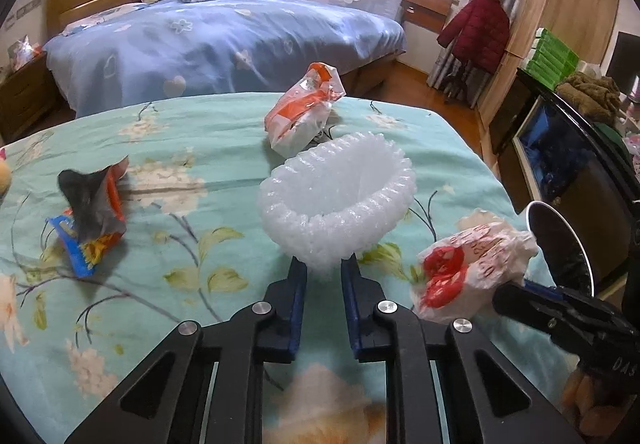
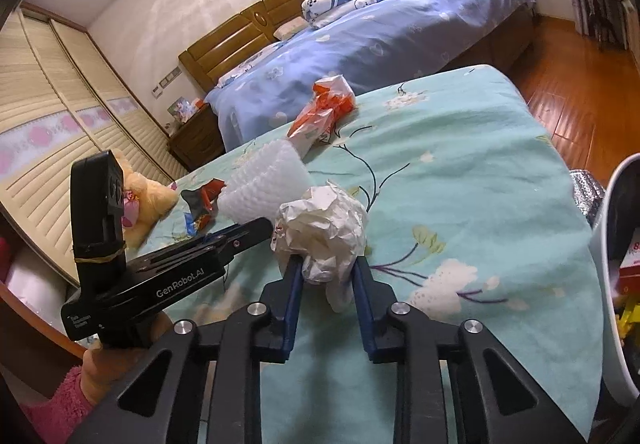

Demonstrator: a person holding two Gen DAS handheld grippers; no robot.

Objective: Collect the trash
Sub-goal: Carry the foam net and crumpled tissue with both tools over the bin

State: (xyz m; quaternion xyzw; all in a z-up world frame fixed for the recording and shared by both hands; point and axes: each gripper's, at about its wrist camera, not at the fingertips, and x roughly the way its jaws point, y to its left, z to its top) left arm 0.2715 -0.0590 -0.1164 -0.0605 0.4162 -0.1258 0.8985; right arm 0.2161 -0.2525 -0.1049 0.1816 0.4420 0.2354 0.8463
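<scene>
We hold two pieces of trash at once. The left tool [image 1: 323, 268] pinches the lower edge of the white foam net [image 1: 340, 196], which stands up and away from the fingers like a small cup, its open mouth turned away from us. The right tool [image 2: 325, 268] is pressed together on the crumpled white wrapper [image 2: 324, 232], a ball with red print on one side.

Our landmark is the trash bin [image 1: 560, 244], which stands beside the tabletop [image 2: 480, 184] covered with the green flowered cloth. The wrapper is just beside the bin rim, so the right hand is the nearer one. The foam net is farther from the bin, with the wrapper between the two. We judge that the wrapper should go to the bin first, then the net behind it.

Farther from the bin, two pieces still lie on the cloth: the orange and white bag [image 1: 304, 112] and the dark snack packet [image 1: 90, 212], the farthest from the bin.
</scene>
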